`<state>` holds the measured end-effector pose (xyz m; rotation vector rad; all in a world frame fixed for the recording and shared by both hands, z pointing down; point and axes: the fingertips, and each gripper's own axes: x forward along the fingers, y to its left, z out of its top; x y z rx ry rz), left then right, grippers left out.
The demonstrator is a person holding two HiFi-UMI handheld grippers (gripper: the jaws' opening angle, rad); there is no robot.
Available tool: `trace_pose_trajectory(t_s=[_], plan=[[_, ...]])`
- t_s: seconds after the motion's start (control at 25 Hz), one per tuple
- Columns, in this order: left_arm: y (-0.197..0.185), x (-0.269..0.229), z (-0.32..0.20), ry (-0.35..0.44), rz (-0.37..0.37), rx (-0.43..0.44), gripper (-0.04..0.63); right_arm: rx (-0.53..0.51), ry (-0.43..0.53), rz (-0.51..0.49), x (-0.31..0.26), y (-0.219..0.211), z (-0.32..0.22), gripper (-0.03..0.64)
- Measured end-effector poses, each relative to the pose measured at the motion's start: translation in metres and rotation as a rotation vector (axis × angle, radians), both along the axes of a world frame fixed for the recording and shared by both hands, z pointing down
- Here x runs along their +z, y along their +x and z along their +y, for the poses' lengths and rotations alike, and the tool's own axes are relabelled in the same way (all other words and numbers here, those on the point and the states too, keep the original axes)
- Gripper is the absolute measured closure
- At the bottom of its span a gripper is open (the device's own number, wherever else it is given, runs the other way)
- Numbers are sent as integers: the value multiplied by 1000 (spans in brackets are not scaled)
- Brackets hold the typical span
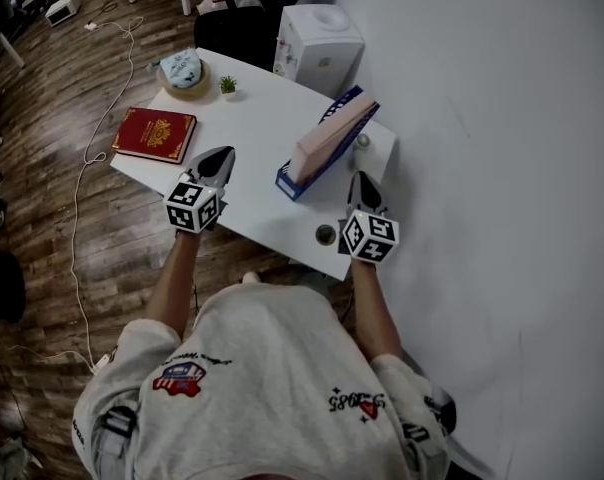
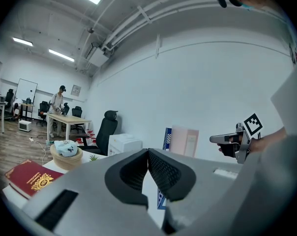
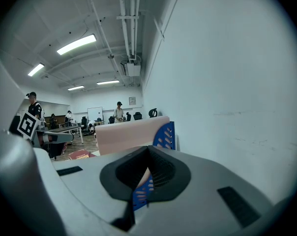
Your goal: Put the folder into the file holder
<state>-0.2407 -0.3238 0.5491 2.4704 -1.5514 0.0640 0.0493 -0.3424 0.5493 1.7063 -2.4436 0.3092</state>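
A pale pink folder (image 1: 332,140) stands on edge inside the blue file holder (image 1: 294,182) near the right side of the white table (image 1: 257,118). The same folder (image 2: 185,140) and blue holder (image 2: 167,138) show ahead in the left gripper view, and the folder (image 3: 131,133) fills the middle of the right gripper view in its holder (image 3: 164,135). My left gripper (image 1: 220,158) hovers left of the holder, jaws shut and empty. My right gripper (image 1: 362,183) hangs just right of the holder's near end, jaws shut on nothing.
A red book (image 1: 155,134) lies at the table's left. A basket with a blue cloth (image 1: 183,72) and a small plant (image 1: 228,86) sit at the far edge. A small round dark thing (image 1: 326,234) lies near the front edge. A white cabinet (image 1: 317,46) and white wall stand behind.
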Motion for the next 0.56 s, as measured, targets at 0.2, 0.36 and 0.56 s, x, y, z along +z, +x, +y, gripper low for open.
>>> trace_pose_trajectory(t_s=[0.2, 0.36, 0.56], plan=[[1, -2, 2, 13, 3, 3, 589, -6, 2, 0, -1, -3, 1, 625], [1, -1, 3, 10, 7, 3, 589, -12, 0, 1, -2, -4, 1, 624], [2, 6, 7, -11, 15, 15, 589, -17, -11, 4, 2, -7, 4, 625]])
